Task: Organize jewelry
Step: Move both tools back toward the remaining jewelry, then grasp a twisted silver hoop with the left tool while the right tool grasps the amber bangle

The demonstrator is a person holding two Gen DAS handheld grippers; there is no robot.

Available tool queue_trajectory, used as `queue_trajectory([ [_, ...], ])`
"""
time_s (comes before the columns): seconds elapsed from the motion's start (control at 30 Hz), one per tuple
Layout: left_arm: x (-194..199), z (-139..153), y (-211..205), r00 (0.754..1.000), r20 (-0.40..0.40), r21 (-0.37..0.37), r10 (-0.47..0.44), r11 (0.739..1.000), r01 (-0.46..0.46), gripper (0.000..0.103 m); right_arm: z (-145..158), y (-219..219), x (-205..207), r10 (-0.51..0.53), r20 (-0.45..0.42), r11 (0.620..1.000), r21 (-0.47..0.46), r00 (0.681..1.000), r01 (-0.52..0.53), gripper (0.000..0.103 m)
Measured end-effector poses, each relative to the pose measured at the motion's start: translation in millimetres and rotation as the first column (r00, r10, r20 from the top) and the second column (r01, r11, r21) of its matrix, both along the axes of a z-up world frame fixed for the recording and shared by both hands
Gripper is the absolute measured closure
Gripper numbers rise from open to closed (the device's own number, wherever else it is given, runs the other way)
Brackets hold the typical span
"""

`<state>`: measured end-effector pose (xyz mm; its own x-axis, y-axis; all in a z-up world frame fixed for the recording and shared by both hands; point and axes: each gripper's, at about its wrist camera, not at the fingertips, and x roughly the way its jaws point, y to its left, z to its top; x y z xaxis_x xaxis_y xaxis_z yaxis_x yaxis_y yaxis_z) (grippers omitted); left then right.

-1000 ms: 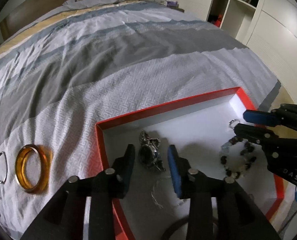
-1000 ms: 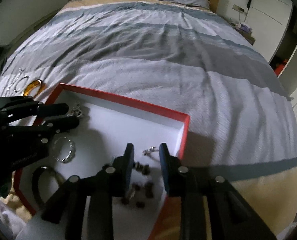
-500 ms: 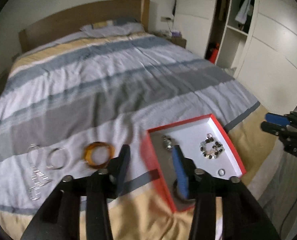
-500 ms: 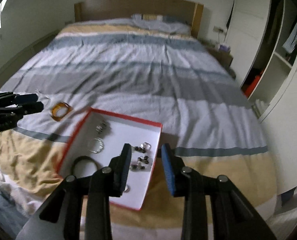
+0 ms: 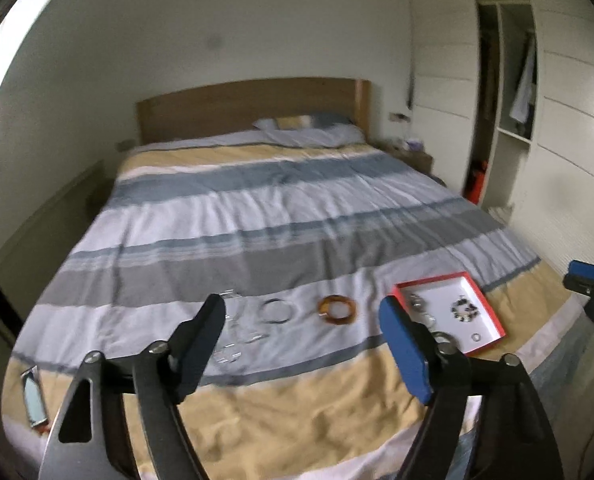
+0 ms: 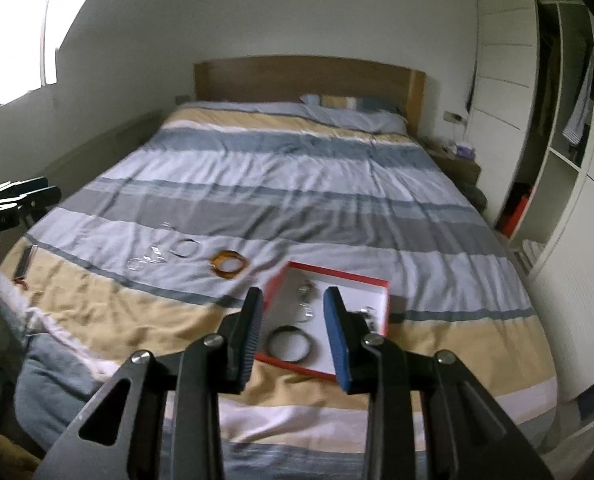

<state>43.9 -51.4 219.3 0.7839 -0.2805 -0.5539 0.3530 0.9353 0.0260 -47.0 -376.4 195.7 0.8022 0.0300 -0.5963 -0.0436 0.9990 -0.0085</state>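
**A:** Where do your two grippers sit?

**B:** Your left gripper (image 5: 301,344) hangs above the foot of the bed (image 5: 297,208), its fingers spread wide with nothing between them. Your right gripper (image 6: 293,336) is also above the foot end, fingers parted and holding nothing. In the left wrist view your right gripper shows at the far right edge, well apart from the box.

**A:** And the jewelry?

**B:** The red box (image 6: 339,276) with its white inside lies on the striped bedspread near the foot of the bed. In it you have a dark bangle (image 6: 290,343) at the near end, a beaded bracelet (image 5: 465,311) toward the right side, a small ring (image 5: 475,337) near the near-right corner and some silver pieces (image 6: 305,291) toward the far-left part; those are too blurred to name.

**A:** What lies outside the box?

**B:** To the left of the box, on the bedspread, you see an amber bangle (image 5: 337,309) nearest it, then a thin silver bangle (image 5: 276,310), then a cluster of clear, shiny pieces (image 5: 237,332), which I cannot make out. All three groups lie apart from one another in a rough row.

**A:** Anything else on the bed?

**B:** A flat phone-like object (image 5: 33,397) lies near the left corner of the foot end.
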Motion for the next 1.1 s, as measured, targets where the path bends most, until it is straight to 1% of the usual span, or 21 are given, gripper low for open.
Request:
queue_trajectory([
  [0.13, -13, -1, 54, 0.996, 0.012, 0.002, 0.092, 0.996, -0.092, 0.022, 1, 30, -6, 0.048, 0.013, 0.999, 0.003, 0.999, -0.048, 0.073],
  [0.23, -13, -9, 82, 0.990, 0.016, 0.003, 0.144, 0.990, -0.144, 0.022, -5, 49, -1, 0.075, 0.012, 0.997, 0.008, 0.997, -0.075, 0.073],
  [0.33, -5, -26, 105, 0.983, -0.004, -0.011, 0.182, 0.983, -0.182, 0.023, -19, 61, 17, 0.092, -0.003, 0.996, 0.023, 0.996, -0.092, 0.073],
  [0.43, 14, -52, 116, 0.978, -0.042, -0.018, 0.203, 0.979, -0.204, 0.030, -40, 70, 40, 0.109, -0.033, 0.994, 0.033, 0.994, -0.107, 0.073],
  [0.47, 18, -59, 119, 0.977, -0.054, -0.018, 0.205, 0.978, -0.206, 0.031, -48, 73, 49, 0.115, -0.044, 0.993, 0.037, 0.992, -0.114, 0.073],
  [0.6, 55, -105, 116, 0.971, -0.123, -0.011, 0.204, 0.978, -0.207, 0.033, -87, 80, 92, 0.130, -0.102, 0.990, 0.063, 0.986, -0.124, 0.073],
  [0.73, 96, -157, 102, 0.960, -0.202, 0.020, 0.195, 0.981, -0.195, 0.033, -127, 89, 136, 0.155, -0.163, 0.986, 0.086, 0.974, -0.143, 0.073],
  [0.77, 102, -165, 100, 0.958, -0.214, 0.027, 0.194, 0.981, -0.192, 0.033, -139, 92, 152, 0.165, -0.184, 0.984, 0.091, 0.969, -0.150, 0.073],
  [0.83, 122, -189, 91, 0.950, -0.245, 0.048, 0.192, 0.981, -0.186, 0.033, -154, 96, 172, 0.178, -0.206, 0.982, 0.099, 0.962, -0.160, 0.073],
  [1.0, 163, -229, 77, 0.936, -0.300, 0.077, 0.184, 0.983, -0.168, 0.033, -191, 106, 231, 0.210, -0.254, 0.975, 0.121, 0.944, -0.184, 0.073],
  [1.1, 182, -245, 73, 0.931, -0.320, 0.083, 0.175, 0.984, -0.157, 0.033, -206, 112, 258, 0.230, -0.266, 0.971, 0.129, 0.936, -0.202, 0.073],
])
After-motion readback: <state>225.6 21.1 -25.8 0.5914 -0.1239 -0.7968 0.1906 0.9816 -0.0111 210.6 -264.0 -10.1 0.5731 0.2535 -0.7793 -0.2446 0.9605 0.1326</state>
